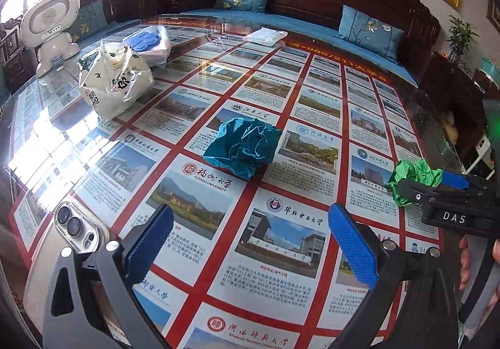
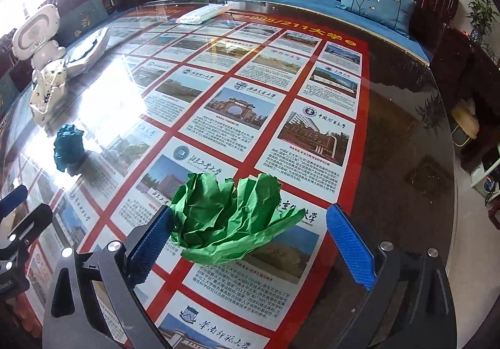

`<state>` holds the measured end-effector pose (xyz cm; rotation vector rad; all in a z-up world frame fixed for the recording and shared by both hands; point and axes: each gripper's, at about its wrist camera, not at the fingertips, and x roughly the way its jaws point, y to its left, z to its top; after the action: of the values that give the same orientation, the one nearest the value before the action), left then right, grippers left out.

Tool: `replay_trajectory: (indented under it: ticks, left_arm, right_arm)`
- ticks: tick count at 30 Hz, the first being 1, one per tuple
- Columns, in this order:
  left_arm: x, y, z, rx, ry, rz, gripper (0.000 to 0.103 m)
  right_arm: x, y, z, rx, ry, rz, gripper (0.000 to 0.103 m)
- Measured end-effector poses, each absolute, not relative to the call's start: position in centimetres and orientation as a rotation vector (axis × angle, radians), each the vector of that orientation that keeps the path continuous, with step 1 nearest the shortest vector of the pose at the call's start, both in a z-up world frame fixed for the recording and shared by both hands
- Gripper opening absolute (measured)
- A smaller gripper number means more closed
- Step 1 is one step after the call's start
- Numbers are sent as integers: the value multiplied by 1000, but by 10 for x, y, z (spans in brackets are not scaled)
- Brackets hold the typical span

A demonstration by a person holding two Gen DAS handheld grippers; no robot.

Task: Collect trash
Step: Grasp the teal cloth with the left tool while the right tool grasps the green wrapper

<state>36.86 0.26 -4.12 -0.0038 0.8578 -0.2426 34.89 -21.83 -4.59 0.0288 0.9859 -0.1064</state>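
A crumpled teal paper ball lies on the glass table, ahead of my left gripper, which is open with nothing between its blue pads. The teal paper ball also shows far left in the right wrist view. A crumpled green paper lies between the fingers of my right gripper, which is open; the left pad is close against the paper and the right pad stands apart from it. In the left wrist view the green paper and right gripper are at the right edge.
A crumpled white printed bag stands at the back left, beside a white robot toy and a clear pack with blue pieces. A white packet lies at the far edge. A phone rests near my left gripper.
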Motion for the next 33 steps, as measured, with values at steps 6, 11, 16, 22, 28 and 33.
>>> replay_trajectory:
  ticks: [6, 11, 16, 22, 28, 33]
  left_arm:
    - [384, 7, -49, -44, 891, -250, 99]
    - [399, 7, -46, -51, 888, -233, 99]
    - [423, 7, -41, -38, 886, -187, 99]
    - [446, 1, -51, -29, 928, -196, 97]
    - [444, -9, -52, 40, 911, -224, 52]
    - [414, -11, -45, 20, 893, -335, 52]
  right_arm:
    - [347, -208, -43, 27, 944, 38, 40]
    - [346, -203, -38, 56, 928, 108, 35]
    - [348, -198, -37, 83, 936, 154, 35]
    - [347, -194, -36, 105, 940, 206, 35]
    - [342, -200, -34, 125, 935, 220, 36]
    - [320, -206, -25, 134, 916, 250, 36]
